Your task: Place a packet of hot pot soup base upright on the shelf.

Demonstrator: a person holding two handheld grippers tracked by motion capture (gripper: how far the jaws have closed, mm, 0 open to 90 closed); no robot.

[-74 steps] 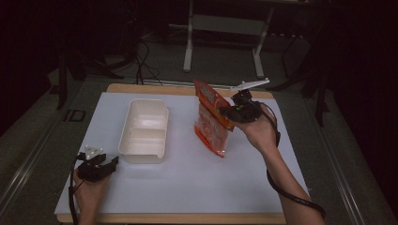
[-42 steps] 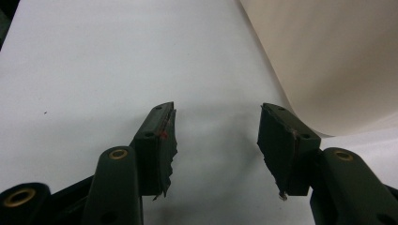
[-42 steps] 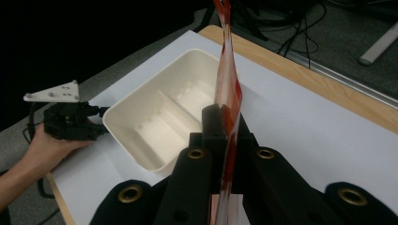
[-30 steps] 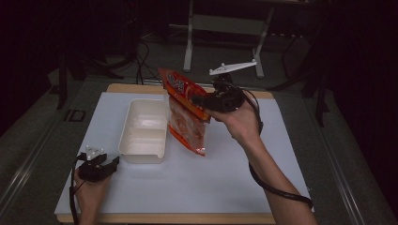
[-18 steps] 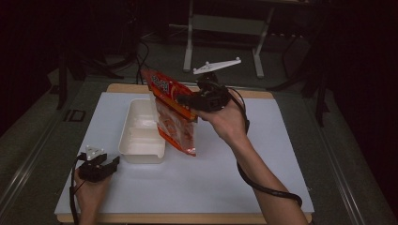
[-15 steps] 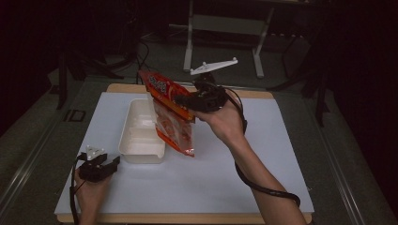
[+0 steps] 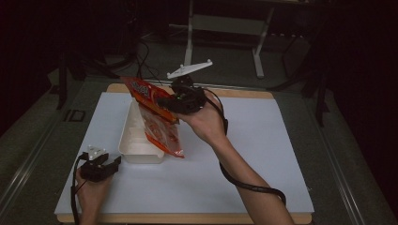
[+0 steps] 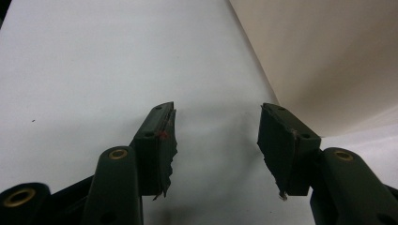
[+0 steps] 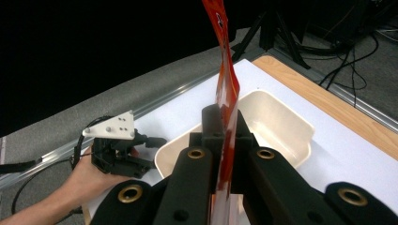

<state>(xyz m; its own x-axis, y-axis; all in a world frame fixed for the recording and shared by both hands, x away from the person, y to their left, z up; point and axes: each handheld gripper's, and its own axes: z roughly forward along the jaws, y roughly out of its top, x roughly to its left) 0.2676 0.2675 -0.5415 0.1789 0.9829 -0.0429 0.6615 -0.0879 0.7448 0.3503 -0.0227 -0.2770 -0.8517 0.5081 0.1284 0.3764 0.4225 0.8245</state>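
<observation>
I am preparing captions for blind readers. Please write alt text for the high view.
The right tongs hold an orange snack bag tilted above a cream tray on a white table. The left tongs, open, rest on the table near the tray's front corner.
</observation>
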